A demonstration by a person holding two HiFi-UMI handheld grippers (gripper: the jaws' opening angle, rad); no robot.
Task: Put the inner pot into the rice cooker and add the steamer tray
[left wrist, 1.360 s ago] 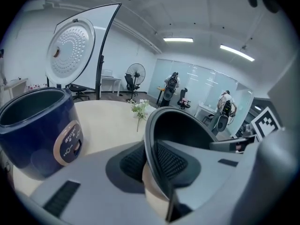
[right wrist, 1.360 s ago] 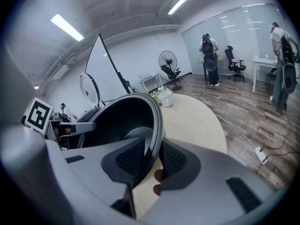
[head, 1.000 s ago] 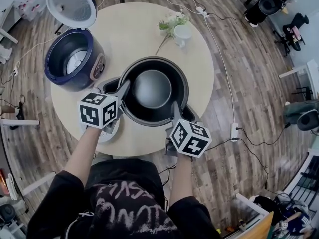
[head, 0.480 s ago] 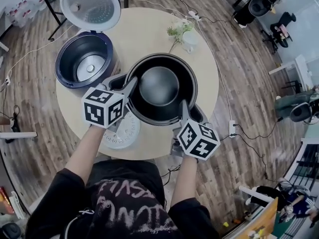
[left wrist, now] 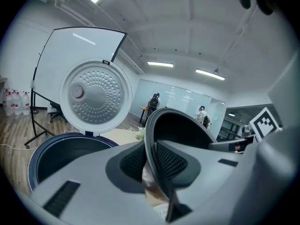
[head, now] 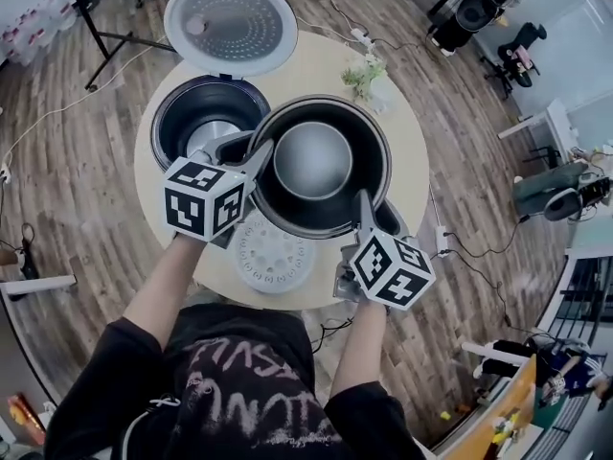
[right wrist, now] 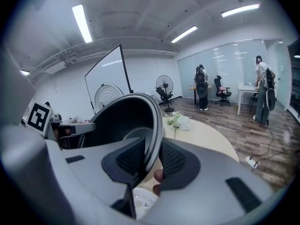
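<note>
The dark inner pot (head: pixel 316 161) hangs above the round table (head: pixel 407 151), held by its rim on two sides. My left gripper (head: pixel 251 164) is shut on the rim's left side, where the edge sits between the ribbed pads (left wrist: pixel 171 162). My right gripper (head: pixel 365 220) is shut on the near right rim (right wrist: pixel 151 139). The pot's left edge overlaps the open blue rice cooker (head: pixel 196 113), whose lid (head: pixel 230 22) stands up behind it. The white steamer tray (head: pixel 273 257) lies flat on the table below the pot and shows in the right gripper view (right wrist: pixel 143 198).
A white cup with a flower sprig (head: pixel 372 77) stands at the table's far side, also in the right gripper view (right wrist: pixel 180 121). A whiteboard on a stand (left wrist: pixel 56 64) is behind the cooker. Cables and a power strip (head: pixel 441 247) lie on the wood floor; people stand far off.
Both grippers have lifted the pot and carried it leftward until it overlaps the rice cooker. The steamer tray, earlier partly hidden under the left gripper, now lies in full view.
</note>
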